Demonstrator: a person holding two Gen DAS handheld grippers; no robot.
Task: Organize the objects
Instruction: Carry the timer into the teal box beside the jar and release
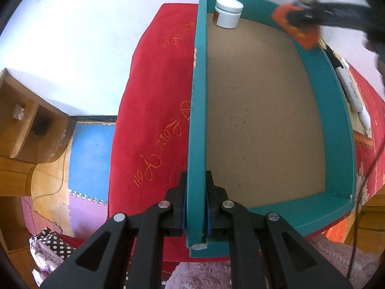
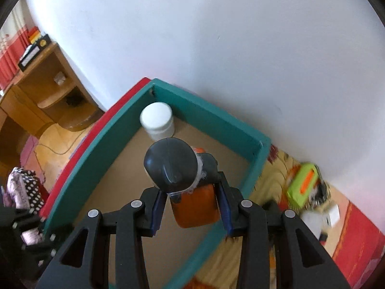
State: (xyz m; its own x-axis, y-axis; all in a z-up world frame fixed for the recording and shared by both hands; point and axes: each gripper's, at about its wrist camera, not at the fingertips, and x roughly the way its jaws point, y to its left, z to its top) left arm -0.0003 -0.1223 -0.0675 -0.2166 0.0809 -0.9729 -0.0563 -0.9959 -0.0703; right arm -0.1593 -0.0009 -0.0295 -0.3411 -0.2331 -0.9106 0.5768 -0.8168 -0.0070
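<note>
Below, a red blanket [image 1: 149, 110] carries the teal box [image 1: 336, 110], its brown floor mostly bare. Left hand-held gripper [image 1: 196, 207] is clamped on the near wall, presumably steadying it. Right hand-held gripper [image 2: 192, 207] grips a doll in orange [image 2: 195, 207] above the box, likely for placing inside. A white jar [image 1: 227, 12] occupies the far corner.

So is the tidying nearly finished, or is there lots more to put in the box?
Partly. The white jar already stands in a corner of the teal box. The left gripper clamps the box wall, and the right gripper holds a doll over the box, not yet set down. A green toy and other small items remain outside.
</note>
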